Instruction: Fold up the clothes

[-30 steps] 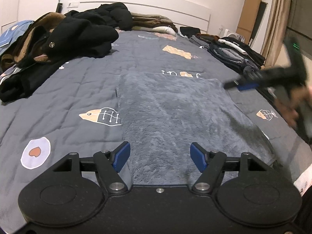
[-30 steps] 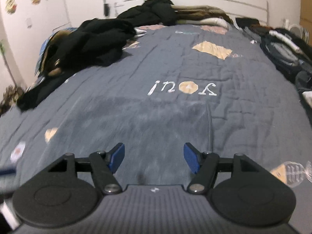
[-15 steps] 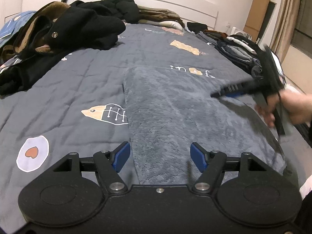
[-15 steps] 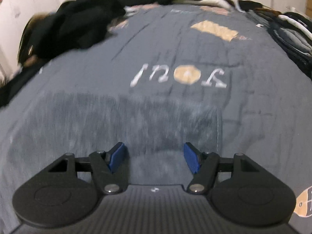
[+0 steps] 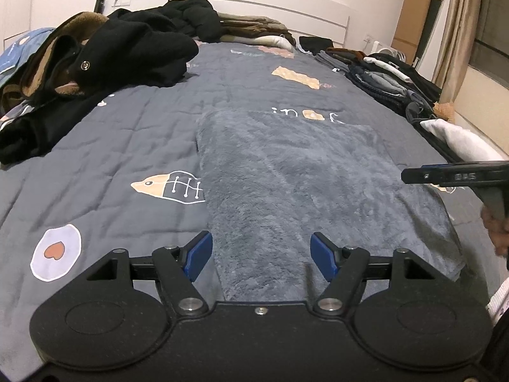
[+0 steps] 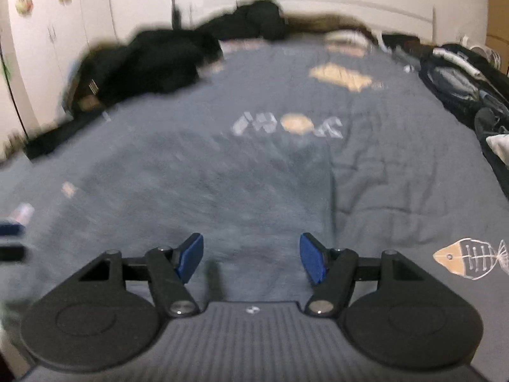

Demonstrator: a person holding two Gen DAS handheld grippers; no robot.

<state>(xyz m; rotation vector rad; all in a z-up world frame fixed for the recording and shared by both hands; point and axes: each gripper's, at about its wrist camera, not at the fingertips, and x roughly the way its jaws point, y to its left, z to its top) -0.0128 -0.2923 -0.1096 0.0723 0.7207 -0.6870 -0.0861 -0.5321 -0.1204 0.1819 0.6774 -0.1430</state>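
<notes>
A grey fleecy garment [image 5: 302,184] lies flat and folded into a long rectangle on the bed. My left gripper [image 5: 261,254] hovers open over its near edge, nothing between the blue pads. In the left wrist view the right gripper [image 5: 410,176] comes in from the right side, above the garment's right edge, held by a hand [image 5: 496,229]. The right wrist view is blurred by motion; there my right gripper [image 6: 251,258] stands open above the grey garment [image 6: 222,191], holding nothing.
A grey quilt [image 5: 127,133] with fish and letter prints covers the bed. A heap of black and brown clothes [image 5: 105,60] sits at the back left. Folded clothes [image 5: 388,79] are stacked along the right edge, and a white headboard [image 5: 254,6] stands behind.
The right gripper pulled back toward the near right side of the garment and lowered. The left gripper shifted slightly, staying open over the near edge.
</notes>
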